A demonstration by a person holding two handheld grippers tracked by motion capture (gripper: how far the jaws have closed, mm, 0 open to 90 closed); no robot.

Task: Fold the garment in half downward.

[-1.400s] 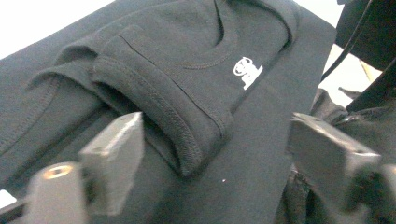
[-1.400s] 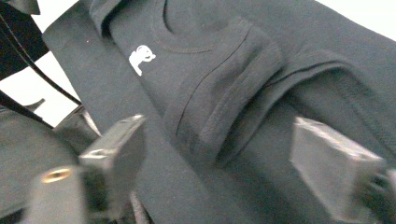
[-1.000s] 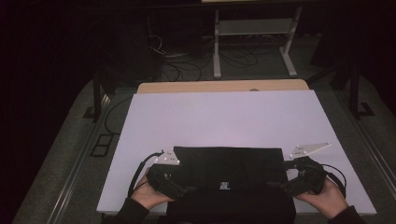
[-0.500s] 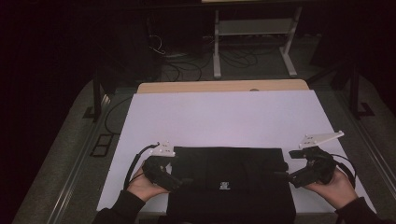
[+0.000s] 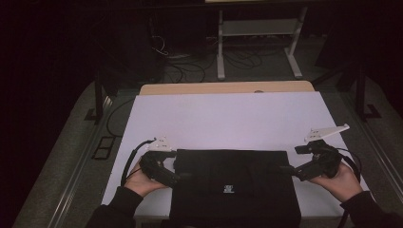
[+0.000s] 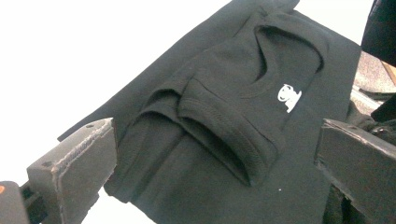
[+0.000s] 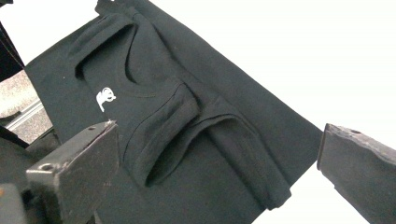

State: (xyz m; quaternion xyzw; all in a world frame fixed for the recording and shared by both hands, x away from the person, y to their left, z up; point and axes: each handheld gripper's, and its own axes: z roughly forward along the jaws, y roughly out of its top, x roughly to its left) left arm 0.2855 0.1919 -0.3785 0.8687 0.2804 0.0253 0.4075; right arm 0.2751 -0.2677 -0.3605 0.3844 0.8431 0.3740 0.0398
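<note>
The folded black shirt [image 5: 233, 183] lay flat at the near edge of the white worktop [image 5: 228, 118], its small white logo [image 5: 228, 188] facing up. The left gripper [image 5: 177, 176] sat at the shirt's left edge, jaws spread wide and holding nothing. Over on the other side, the right gripper [image 5: 286, 170] hovered at the right edge, jaws likewise wide apart, empty.
</note>
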